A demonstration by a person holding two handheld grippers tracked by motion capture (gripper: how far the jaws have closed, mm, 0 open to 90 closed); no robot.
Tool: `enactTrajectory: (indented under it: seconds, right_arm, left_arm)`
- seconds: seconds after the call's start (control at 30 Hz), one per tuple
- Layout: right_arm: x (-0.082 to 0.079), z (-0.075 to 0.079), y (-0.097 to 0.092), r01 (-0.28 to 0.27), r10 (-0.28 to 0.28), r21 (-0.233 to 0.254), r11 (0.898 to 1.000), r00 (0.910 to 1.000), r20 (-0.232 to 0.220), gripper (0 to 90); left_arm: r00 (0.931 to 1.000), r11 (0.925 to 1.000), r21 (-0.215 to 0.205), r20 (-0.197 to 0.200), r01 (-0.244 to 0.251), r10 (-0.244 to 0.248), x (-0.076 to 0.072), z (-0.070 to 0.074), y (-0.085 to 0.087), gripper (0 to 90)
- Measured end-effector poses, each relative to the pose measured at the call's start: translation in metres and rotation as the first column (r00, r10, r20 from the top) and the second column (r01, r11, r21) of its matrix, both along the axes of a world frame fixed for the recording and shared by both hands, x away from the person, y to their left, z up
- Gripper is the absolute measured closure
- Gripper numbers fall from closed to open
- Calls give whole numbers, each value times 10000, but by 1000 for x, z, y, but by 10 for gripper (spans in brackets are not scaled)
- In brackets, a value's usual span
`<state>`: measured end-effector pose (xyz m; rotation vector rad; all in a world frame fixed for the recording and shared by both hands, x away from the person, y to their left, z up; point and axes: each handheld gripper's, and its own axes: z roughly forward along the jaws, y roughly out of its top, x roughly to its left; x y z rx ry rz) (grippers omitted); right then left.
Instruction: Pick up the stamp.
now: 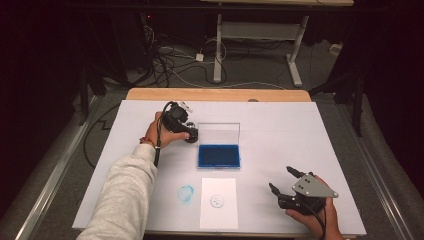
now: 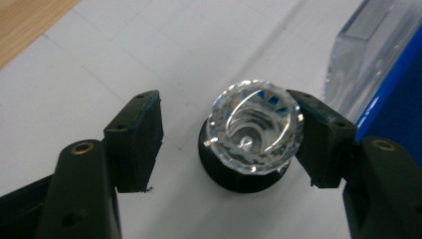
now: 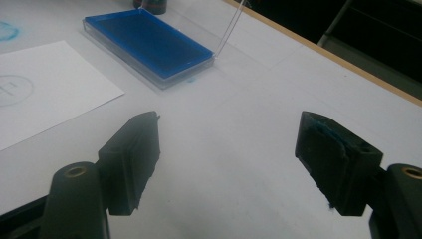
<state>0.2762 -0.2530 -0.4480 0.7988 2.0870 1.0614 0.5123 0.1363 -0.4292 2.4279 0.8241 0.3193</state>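
A stamp [image 2: 254, 129] with a clear faceted knob and a black base stands on the white table cover, just left of the ink pad's clear lid [image 1: 219, 132]. My left gripper [image 2: 229, 139] is down around it: the right pad [image 2: 318, 139] touches the knob, while the left pad [image 2: 142, 139] stands clear, so the jaws are open. From above, the left gripper [image 1: 190, 134] sits left of the blue ink pad [image 1: 219, 156]. My right gripper [image 1: 280, 177] rests open and holds nothing at the front right. Its view looks across bare cover toward the ink pad [image 3: 144, 42].
A white sheet of paper [image 1: 218, 202] with a faint round print [image 1: 217, 201] lies at the front centre. A blue smudge [image 1: 186, 193] marks the cover to its left. The table's wooden far edge [image 1: 215, 94] shows behind the cover. Cables and table legs lie on the floor beyond.
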Motion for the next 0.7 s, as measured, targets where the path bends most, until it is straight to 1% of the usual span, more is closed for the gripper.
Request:
enactTrajectory:
  seconds: [0.03,0.13,0.23,0.3,0.33,0.37,0.43,0.47,0.5,0.53,0.63,0.7]
  right_arm:
    - [0,0,1,7,-7,-50,10000,10000,7,265]
    - [0,-1,1,-82,82,-102,9999,10000,6,267]
    - [0,-1,2,-132,132,-118,9998,9999,-59,268]
    - [-1,-1,2,-156,155,-138,9998,9999,-41,269]
    - [-1,-1,2,-176,175,-129,9998,9998,-41,270]
    - [-1,-1,3,-217,216,-110,9997,9998,-54,271]
    - [-1,-1,3,-210,209,-178,9996,9998,-49,272]
    - [-1,-1,3,-210,209,-185,9996,9998,-69,272]
    - [-1,-2,3,-213,212,-186,9996,9997,-87,272]
    - [-1,-2,3,-209,207,-205,9996,9997,-91,272]
    - [-1,-2,3,-223,221,-204,9995,9997,-100,272]
    - [-1,-2,4,-237,234,-236,9994,9997,-99,272]
  left_arm:
    - [9999,9999,139,118,-8,7,-1,0,-2,353]
    - [9997,9996,270,225,-33,27,0,1,-5,394]
    - [9997,9996,287,234,-23,17,1,2,-6,437]
    - [9998,9993,372,204,9,-16,1,1,-9,451]
    - [9998,9993,364,135,132,-137,1,1,-9,488]
    - [9998,9989,443,120,178,-183,0,1,-10,514]
    - [9997,9987,470,104,197,-202,0,1,-11,540]
    - [9996,9974,705,233,154,-170,-1,2,-12,543]
    - [9995,9958,894,241,191,-213,-1,3,-12,544]
    - [9996,9967,804,240,126,-146,-1,2,-12,545]
    - [9997,9969,783,255,51,-71,-2,3,-10,546]
    - [9993,9980,626,376,-26,3,-5,7,-7,547]
